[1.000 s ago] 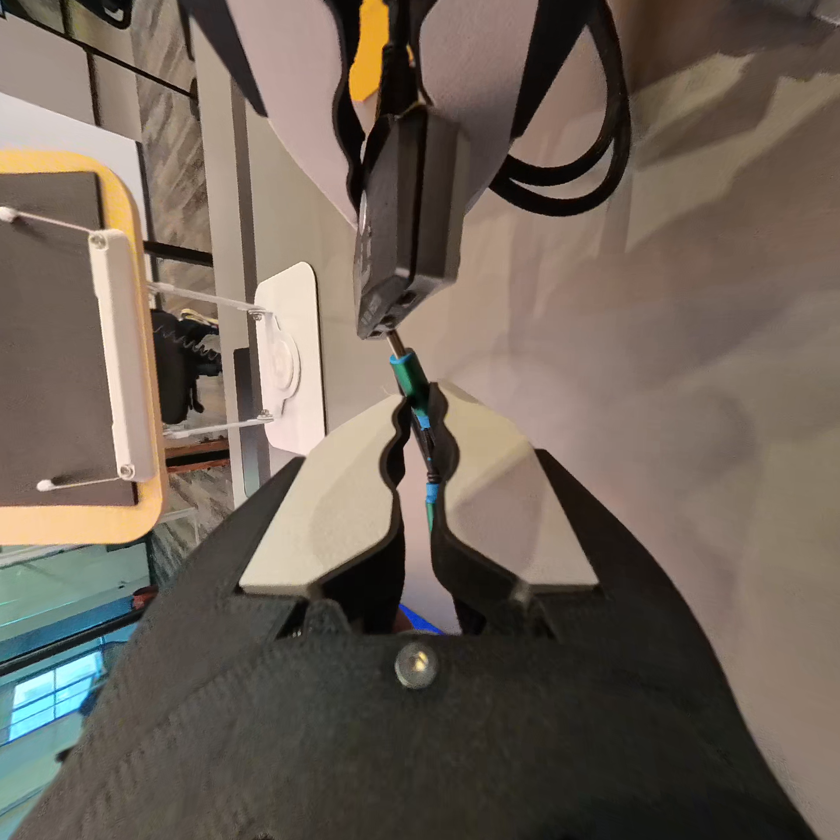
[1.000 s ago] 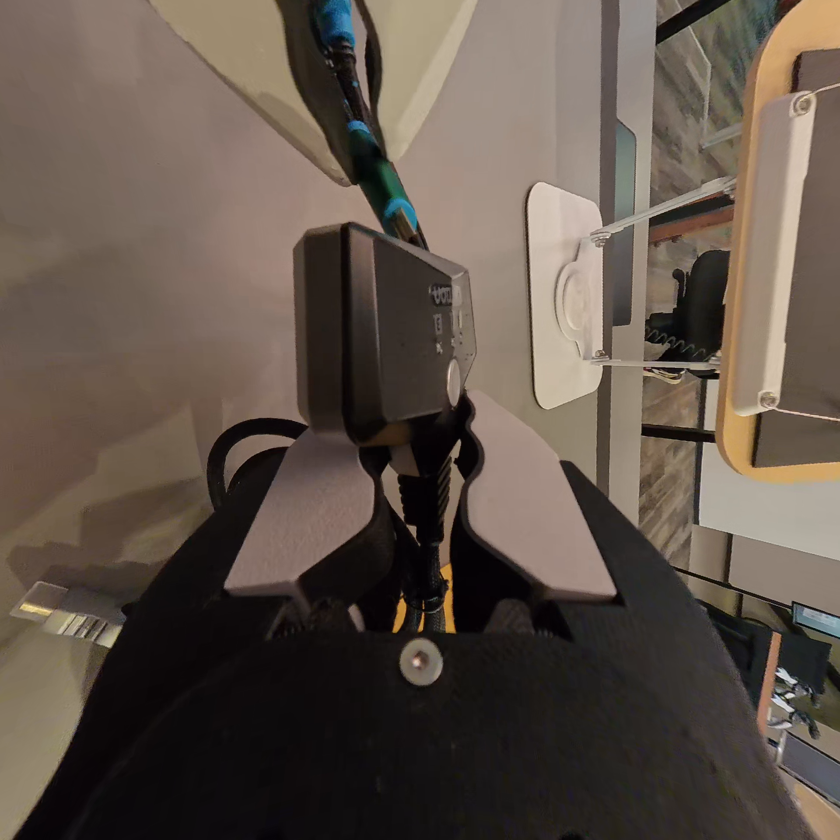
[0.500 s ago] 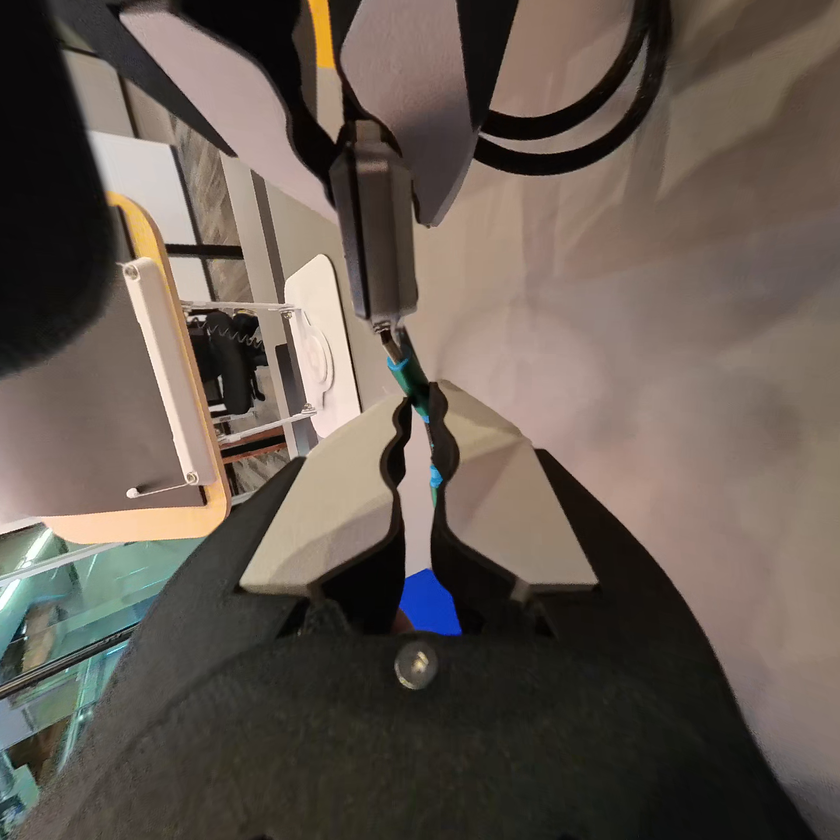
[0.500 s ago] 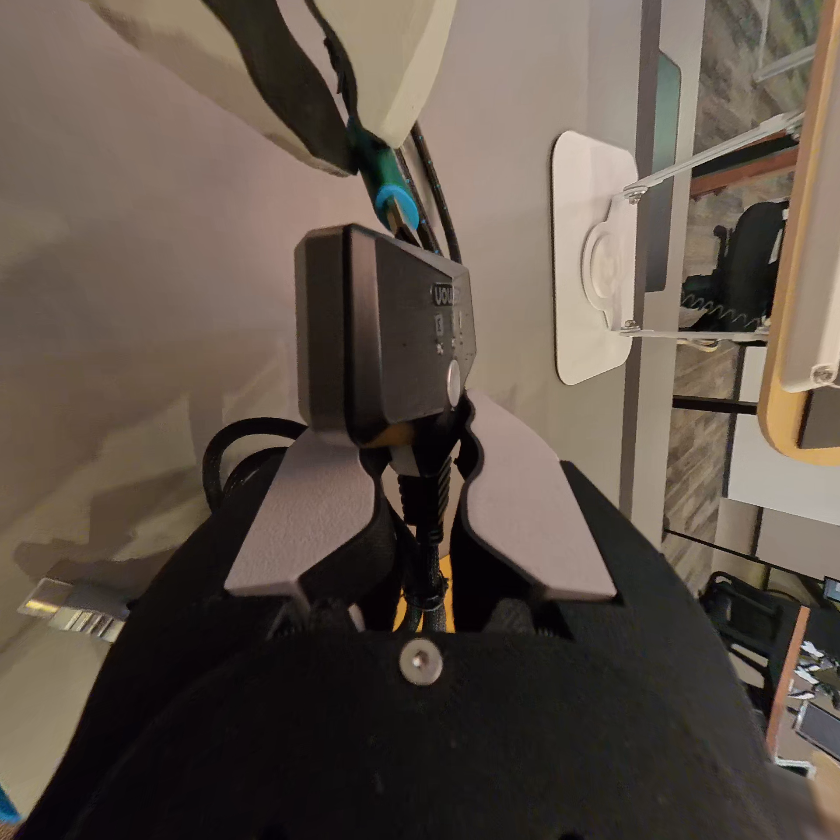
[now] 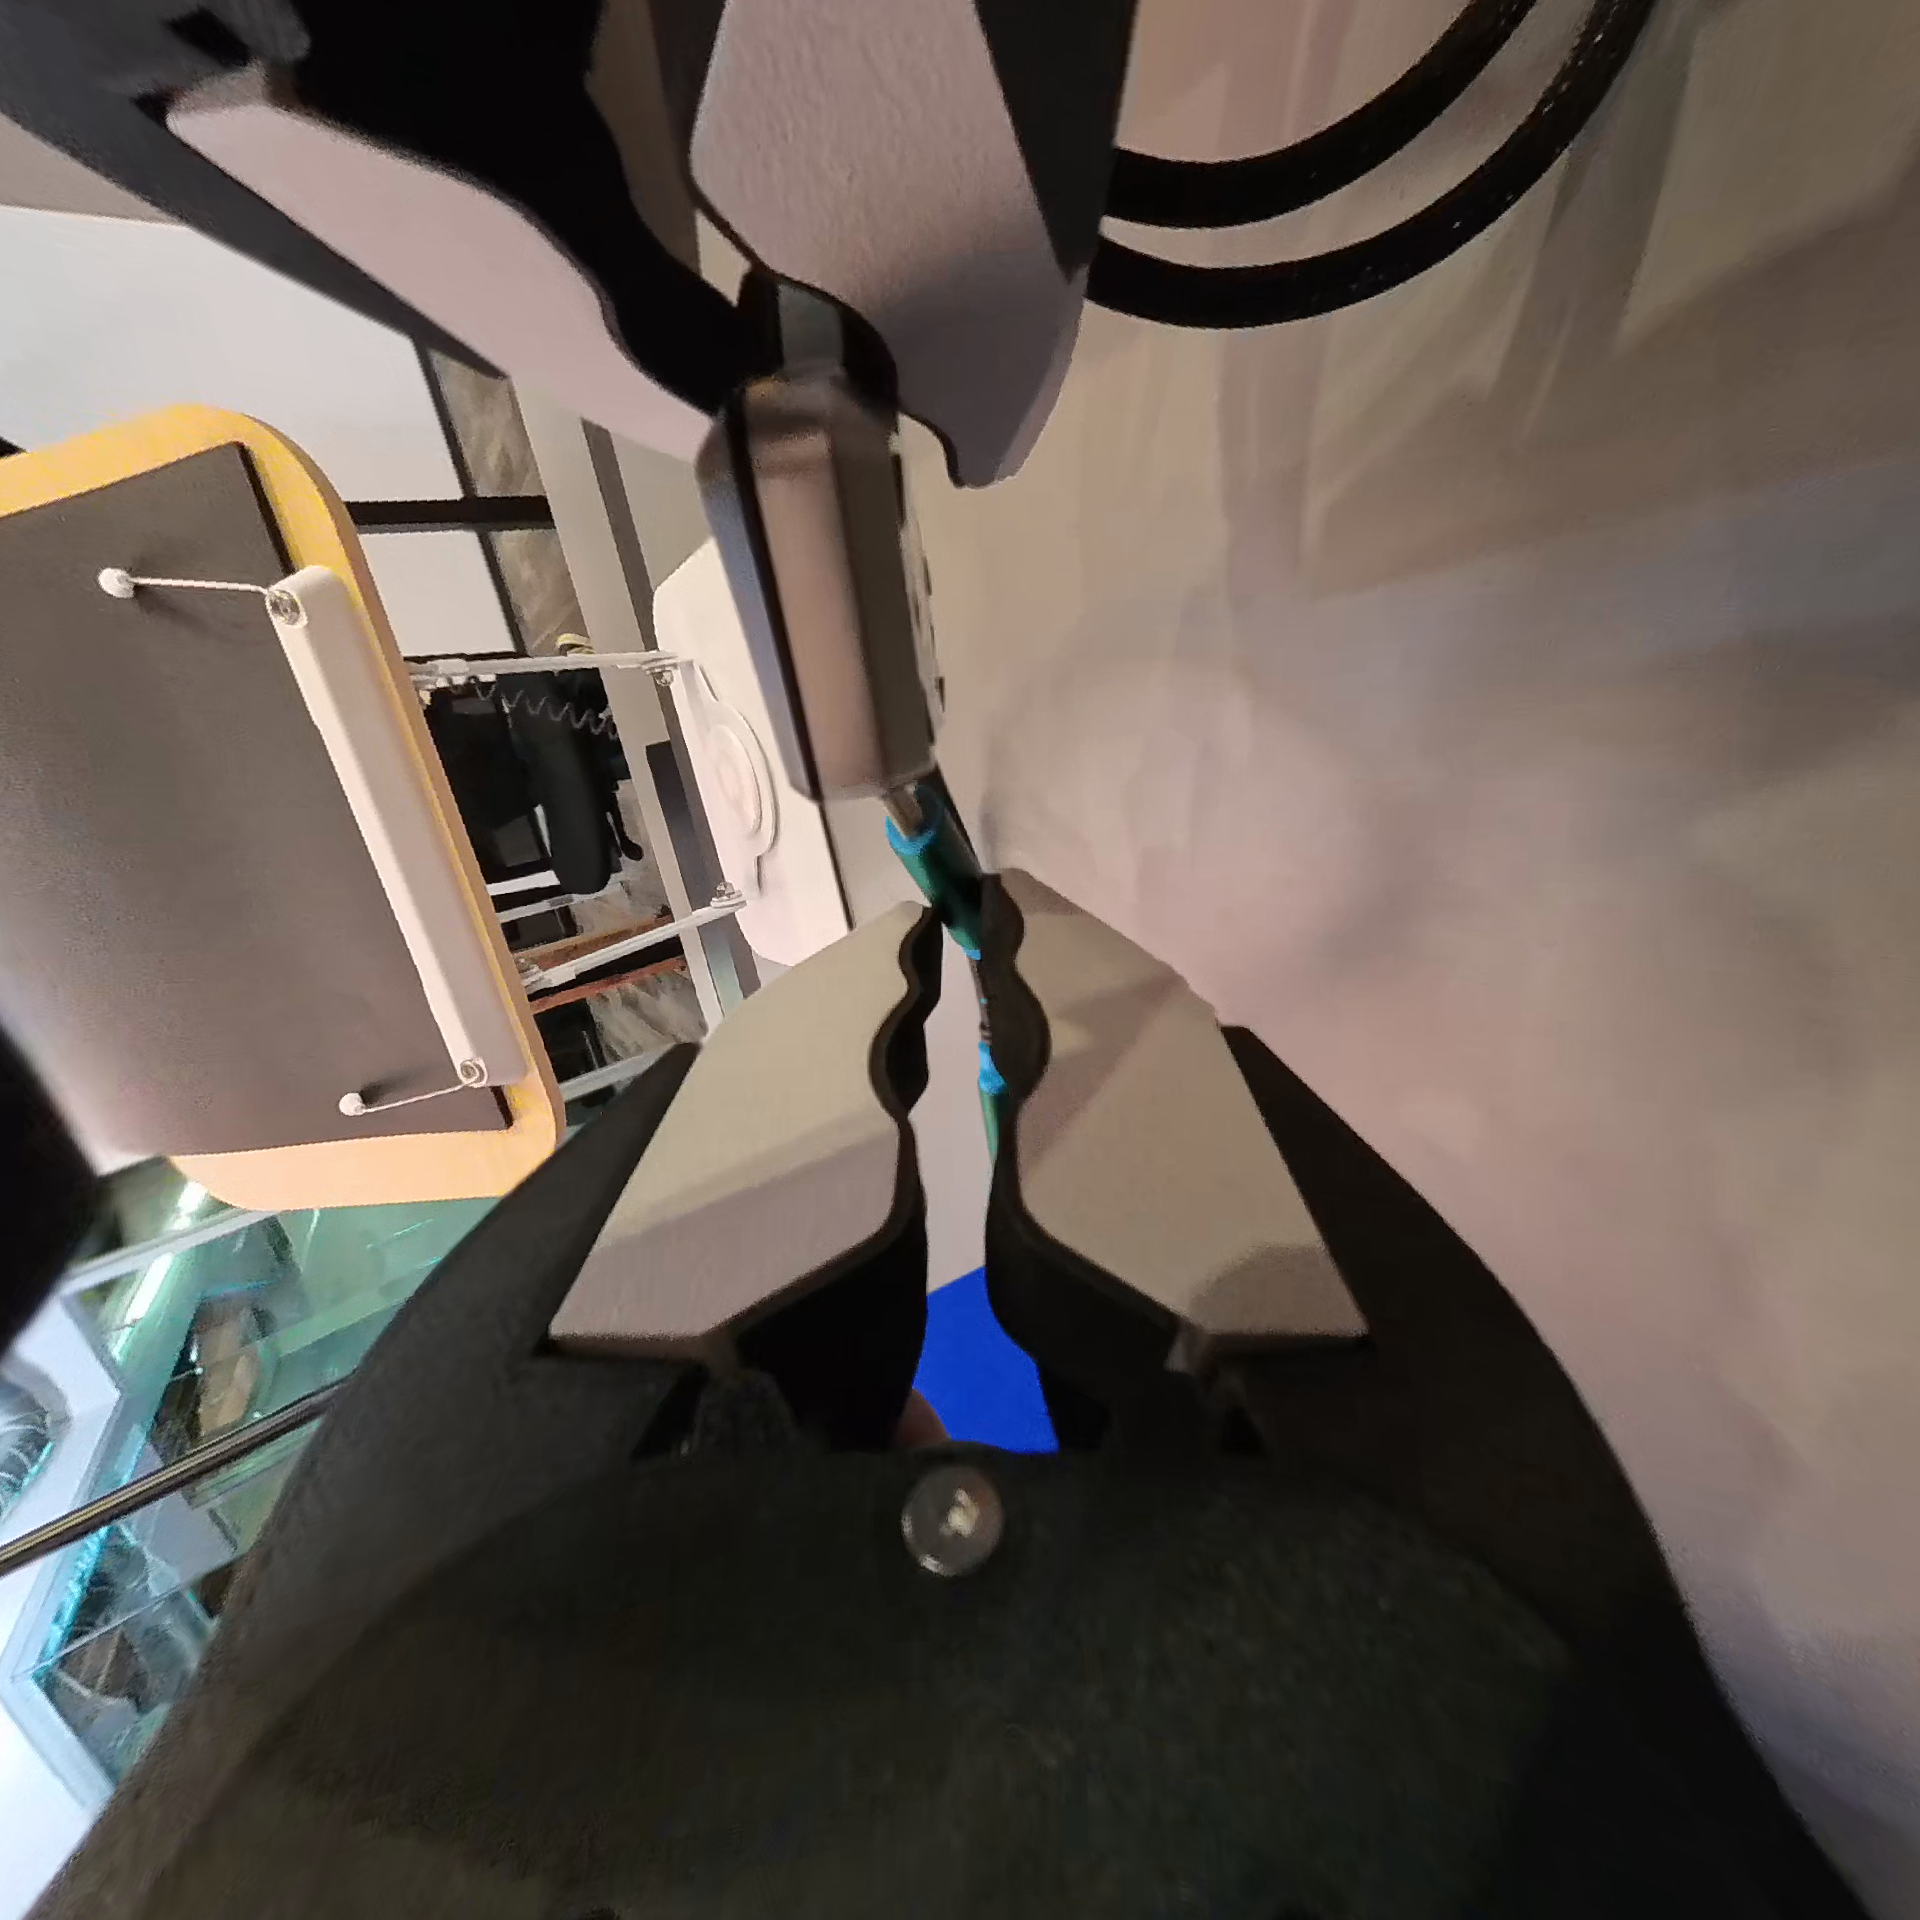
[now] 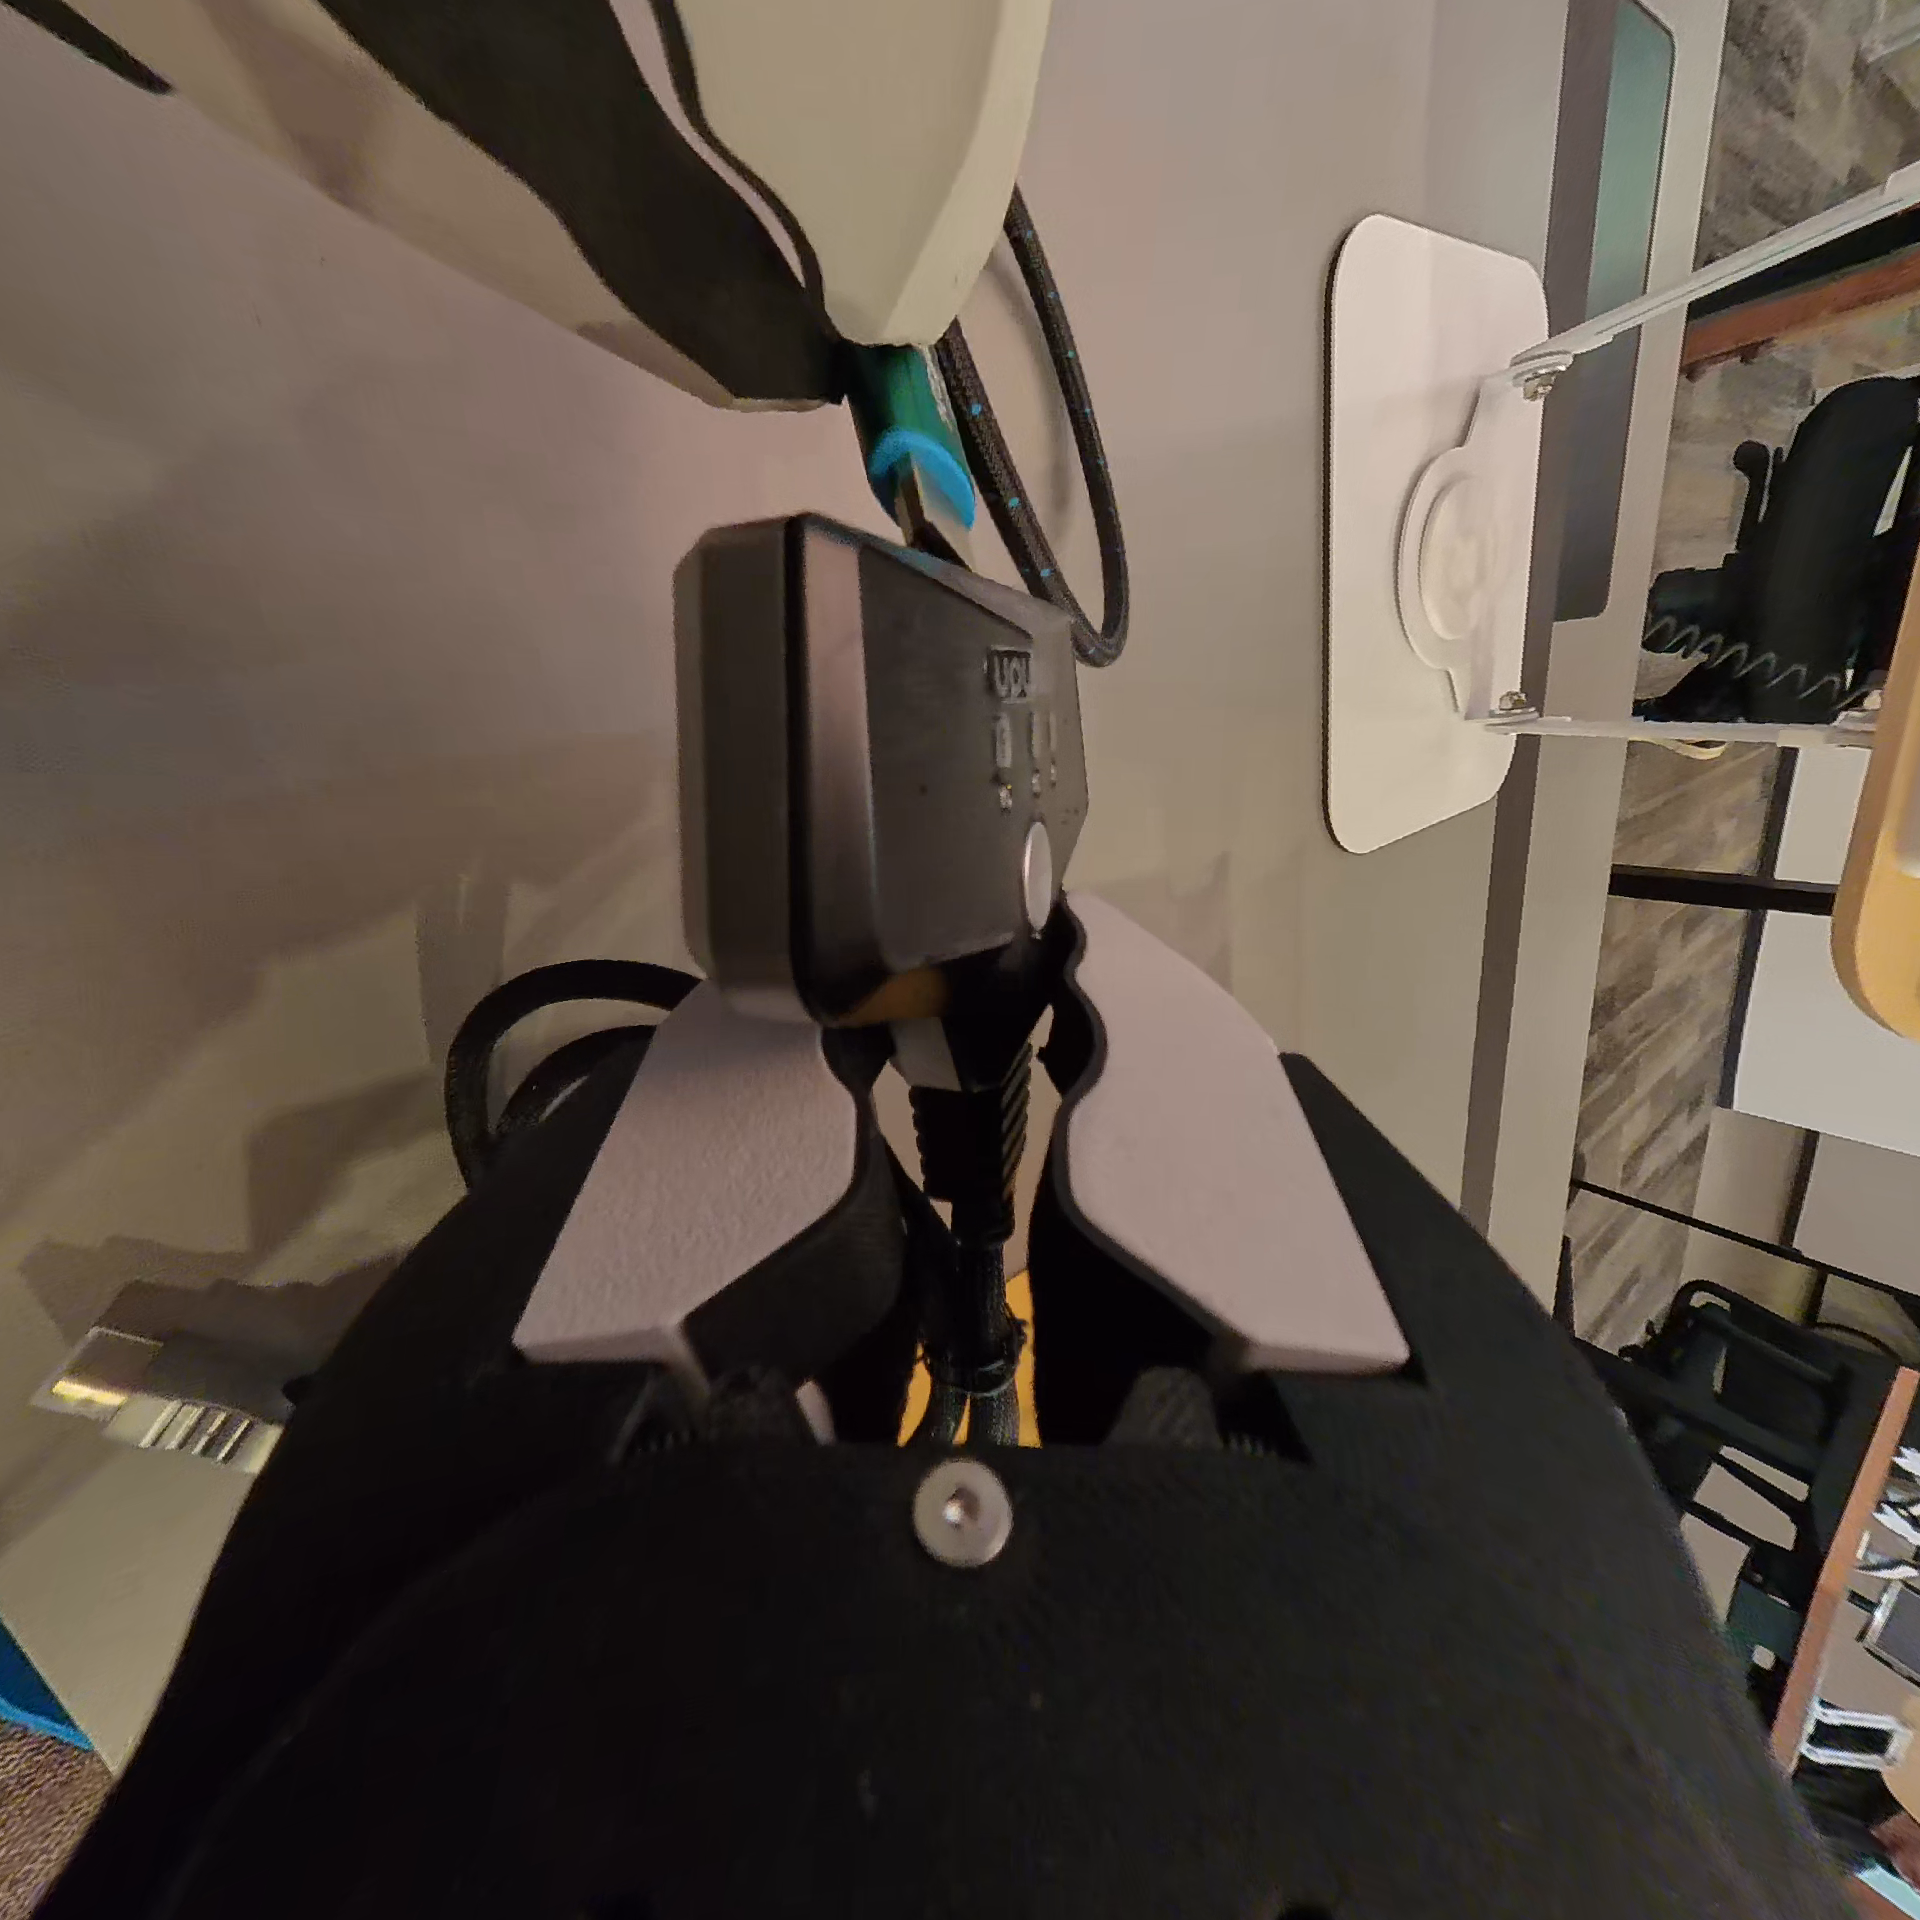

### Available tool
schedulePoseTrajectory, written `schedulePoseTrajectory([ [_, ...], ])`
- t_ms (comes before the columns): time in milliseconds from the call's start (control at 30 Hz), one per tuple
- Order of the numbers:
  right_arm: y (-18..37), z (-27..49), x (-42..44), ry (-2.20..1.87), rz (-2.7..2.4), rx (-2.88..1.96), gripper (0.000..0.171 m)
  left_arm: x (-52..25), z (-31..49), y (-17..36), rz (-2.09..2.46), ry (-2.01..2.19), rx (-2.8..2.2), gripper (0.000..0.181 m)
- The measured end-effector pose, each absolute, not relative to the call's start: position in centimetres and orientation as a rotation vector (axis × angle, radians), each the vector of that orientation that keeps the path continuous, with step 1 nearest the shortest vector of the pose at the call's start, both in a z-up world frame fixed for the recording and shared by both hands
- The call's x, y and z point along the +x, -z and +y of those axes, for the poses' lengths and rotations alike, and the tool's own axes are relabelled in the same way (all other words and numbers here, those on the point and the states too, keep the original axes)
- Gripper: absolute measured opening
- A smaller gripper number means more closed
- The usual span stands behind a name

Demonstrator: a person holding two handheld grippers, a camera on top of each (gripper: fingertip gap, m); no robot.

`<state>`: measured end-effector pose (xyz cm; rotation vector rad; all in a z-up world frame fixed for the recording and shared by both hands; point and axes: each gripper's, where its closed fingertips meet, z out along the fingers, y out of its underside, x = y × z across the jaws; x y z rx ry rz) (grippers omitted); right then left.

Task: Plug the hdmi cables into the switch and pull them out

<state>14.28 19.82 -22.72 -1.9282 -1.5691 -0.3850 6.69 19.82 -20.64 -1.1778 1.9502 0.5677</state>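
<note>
Since a second ago: you have brought the green HDMI plug (image 5: 940,873) up to the near end of the switch (image 5: 831,613), and its metal tip now meets the port edge where a gap showed before.
Left tongs (image 5: 961,914): clenched on the green plug's body, with the braided black-and-blue cable (image 6: 1081,499) trailing back between the fingers.
Right tongs (image 6: 956,997): grasping the switch by its far end, around the black plug (image 6: 971,1081) already seated there; you hold the switch in the air above the worktop (image 5: 1507,779).
Change in pose: the switch has turned edge-on to the left wrist view, so the port mouth is hidden; how deep the tip sits cannot be told.
Plug angle: in the right wrist view the blue collar (image 6: 925,473) leans toward the switch's upper edge, not square to it.
Meaning for the task: insertion looks begun but not finished; you likely need to straighten the plug before pressing home.
Risk: pushing while tilted could jam the tip or twist the switch in your right grip.
</note>
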Motion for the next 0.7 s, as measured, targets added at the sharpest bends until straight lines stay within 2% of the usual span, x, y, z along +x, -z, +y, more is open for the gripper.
schedulePoseTrajectory([
  [333,23.2,20.1,14.8,0.423,-1.564,-1.975,0.026,7.4,19.4,20.7,1.966,-0.560,-1.142,0.006],
  [467,23.3,19.9,13.8,0.417,-1.602,-1.926,0.026,8.4,18.5,19.9,1.971,-0.541,-1.078,0.000],
  [700,22.6,20.8,14.9,0.350,-1.527,-1.960,0.026,6.3,19.2,21.6,1.960,-0.489,-1.211,0.001],
])
